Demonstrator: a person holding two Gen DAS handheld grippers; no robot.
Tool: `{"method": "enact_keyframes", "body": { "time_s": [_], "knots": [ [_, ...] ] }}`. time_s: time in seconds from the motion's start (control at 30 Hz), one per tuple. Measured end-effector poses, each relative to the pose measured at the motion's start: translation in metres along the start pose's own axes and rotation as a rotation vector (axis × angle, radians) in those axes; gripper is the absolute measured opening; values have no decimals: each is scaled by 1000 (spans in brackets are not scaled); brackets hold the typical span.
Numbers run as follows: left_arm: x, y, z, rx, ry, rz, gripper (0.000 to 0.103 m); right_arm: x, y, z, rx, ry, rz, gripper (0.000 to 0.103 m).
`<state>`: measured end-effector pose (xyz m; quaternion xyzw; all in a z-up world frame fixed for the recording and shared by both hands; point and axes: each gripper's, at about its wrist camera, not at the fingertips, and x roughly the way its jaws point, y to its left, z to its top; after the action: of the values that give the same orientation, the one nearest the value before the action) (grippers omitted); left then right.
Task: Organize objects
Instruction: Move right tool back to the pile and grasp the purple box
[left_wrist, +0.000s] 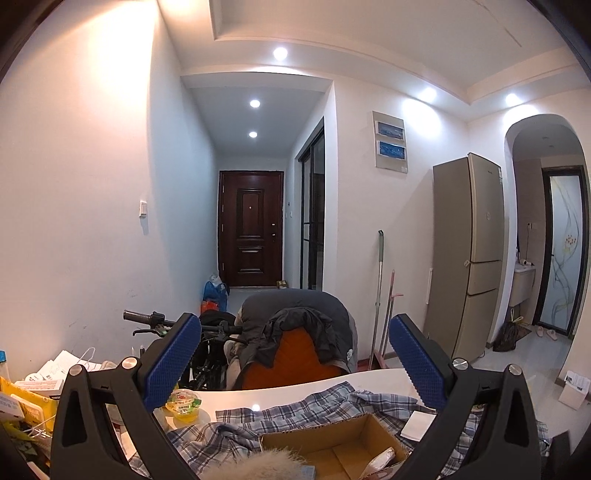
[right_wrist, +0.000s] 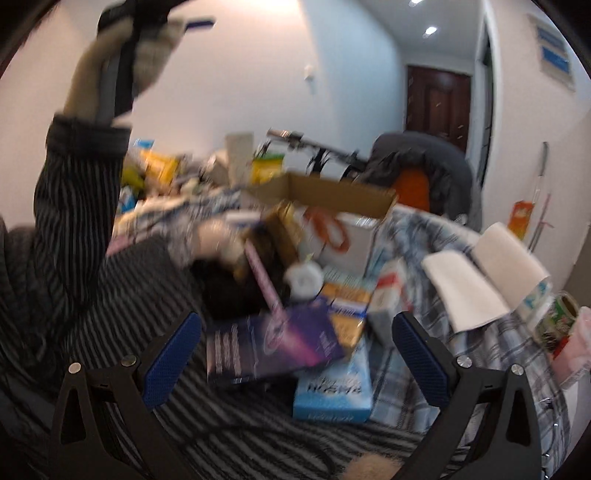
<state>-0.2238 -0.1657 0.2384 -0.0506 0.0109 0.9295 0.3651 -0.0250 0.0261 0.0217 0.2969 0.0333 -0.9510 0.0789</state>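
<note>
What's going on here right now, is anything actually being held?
Nothing is held. The left gripper is open and raised, looking down the hallway over a cardboard box on plaid cloth. The right gripper is open too, hovering over a blurred pile: a purple box, a light blue box and the cardboard box. A striped sleeve is raised at the left.
</note>
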Motion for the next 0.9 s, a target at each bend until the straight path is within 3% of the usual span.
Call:
{"method": "enact_keyframes", "body": {
  "time_s": [0.17, 0.67, 0.9],
  "knots": [
    [6, -6, -2, 17, 14, -2, 103, 19, 16, -11, -70, 61, 25, 103],
    [15, -15, -5, 45, 36, 1, 103, 49, 19, -13, -106, 194, -51, 103],
    [16, -14, -4, 45, 37, 1, 103, 39, 17, -10, -81, 163, -91, 99]
  ]
}}
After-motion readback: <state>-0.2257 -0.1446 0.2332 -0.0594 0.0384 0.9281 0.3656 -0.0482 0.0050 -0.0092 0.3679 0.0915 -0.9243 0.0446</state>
